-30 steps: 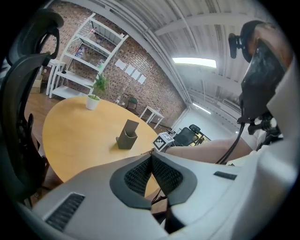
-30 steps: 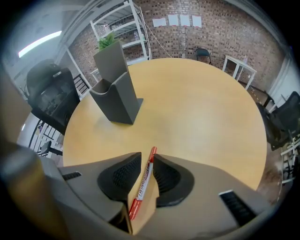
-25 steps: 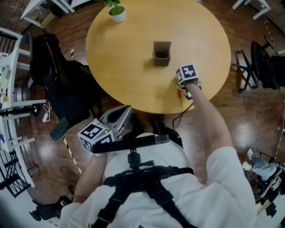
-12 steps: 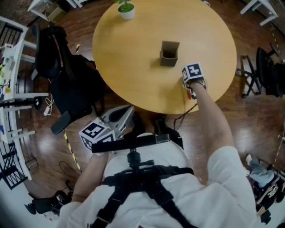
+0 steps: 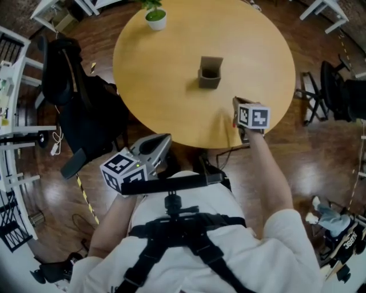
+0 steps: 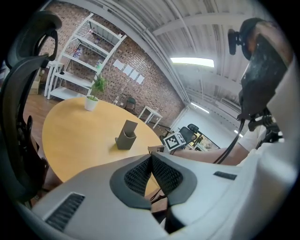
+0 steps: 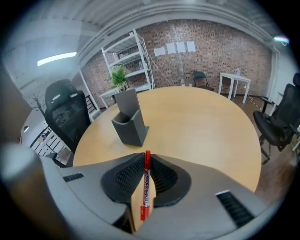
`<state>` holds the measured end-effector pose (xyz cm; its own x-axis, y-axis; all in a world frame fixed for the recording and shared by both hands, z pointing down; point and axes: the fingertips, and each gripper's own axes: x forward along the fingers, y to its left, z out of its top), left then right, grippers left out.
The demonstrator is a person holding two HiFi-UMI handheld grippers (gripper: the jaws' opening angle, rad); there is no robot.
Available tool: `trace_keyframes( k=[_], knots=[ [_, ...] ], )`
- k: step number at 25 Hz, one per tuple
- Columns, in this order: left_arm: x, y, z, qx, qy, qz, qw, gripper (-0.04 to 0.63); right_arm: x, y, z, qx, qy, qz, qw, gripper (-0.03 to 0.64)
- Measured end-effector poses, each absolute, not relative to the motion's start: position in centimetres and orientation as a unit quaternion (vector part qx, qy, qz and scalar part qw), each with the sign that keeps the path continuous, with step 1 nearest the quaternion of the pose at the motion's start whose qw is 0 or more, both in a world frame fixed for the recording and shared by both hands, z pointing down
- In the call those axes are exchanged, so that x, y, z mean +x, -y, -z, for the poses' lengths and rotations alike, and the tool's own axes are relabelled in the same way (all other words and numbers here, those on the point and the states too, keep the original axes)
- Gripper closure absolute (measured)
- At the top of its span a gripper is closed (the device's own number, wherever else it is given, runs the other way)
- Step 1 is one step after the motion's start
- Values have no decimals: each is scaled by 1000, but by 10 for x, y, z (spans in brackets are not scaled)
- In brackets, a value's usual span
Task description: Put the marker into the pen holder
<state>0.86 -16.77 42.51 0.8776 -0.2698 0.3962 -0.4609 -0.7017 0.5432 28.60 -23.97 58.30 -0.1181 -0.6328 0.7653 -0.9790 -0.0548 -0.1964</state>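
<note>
- Marker (image 7: 145, 187), red with a white printed barrel, is grasped between the fingers (image 7: 123, 177) of the right gripper (image 7: 146, 158). Those fingers have just been closing, and we see their black ribbed pads pressing on it from both sides.
- Its red tip pokes out just past the fingertips, and the rest of the marker runs back along the slot between them.
- We hold the right gripper over the near right edge of the bench (image 5: 166, 86), tilted down toward the wooden top.
- Ahead of the marker and apart from it, the grey pen holder (image 7: 127, 119) stands upright near the middle of the bench, its taller back wall on the far side.
- The left gripper (image 6: 151, 155) is clenched, its pads meeting with nothing between them.
- It hangs off the bench, just outside the near left edge and in front of our body, pointing across the top toward the pen holder.
- A small potted plant (image 5: 153, 16) stands at the far left edge of the bench.
- A black office chair (image 5: 60, 80) stands on the wooden floor beside the left edge.
</note>
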Motion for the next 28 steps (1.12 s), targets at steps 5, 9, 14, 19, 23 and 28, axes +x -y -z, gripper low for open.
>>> trace_keyframes(
  k=[5, 9, 14, 19, 23, 28],
  knots=[
    [17, 166, -419, 909, 195, -152, 335, 598, 281, 245, -533, 643, 669, -331, 170, 575],
    [21, 167, -417, 912, 192, -149, 331, 598, 275, 259, -502, 649, 688, -299, 129, 575],
    [21, 171, -414, 910, 202, -144, 332, 598, 266, 292, -466, 652, 709, -249, 103, 575],
    [11, 169, -415, 903, 229, -143, 335, 598, 255, 336, -443, 643, 734, -199, 86, 575],
    [-1, 174, -415, 897, 255, -139, 335, 598, 246, 368, -437, 642, 740, -178, 88, 575],
    [-18, 180, -413, 888, 287, -132, 336, 598, 243, 395, -443, 648, 737, -170, 92, 575]
  ],
)
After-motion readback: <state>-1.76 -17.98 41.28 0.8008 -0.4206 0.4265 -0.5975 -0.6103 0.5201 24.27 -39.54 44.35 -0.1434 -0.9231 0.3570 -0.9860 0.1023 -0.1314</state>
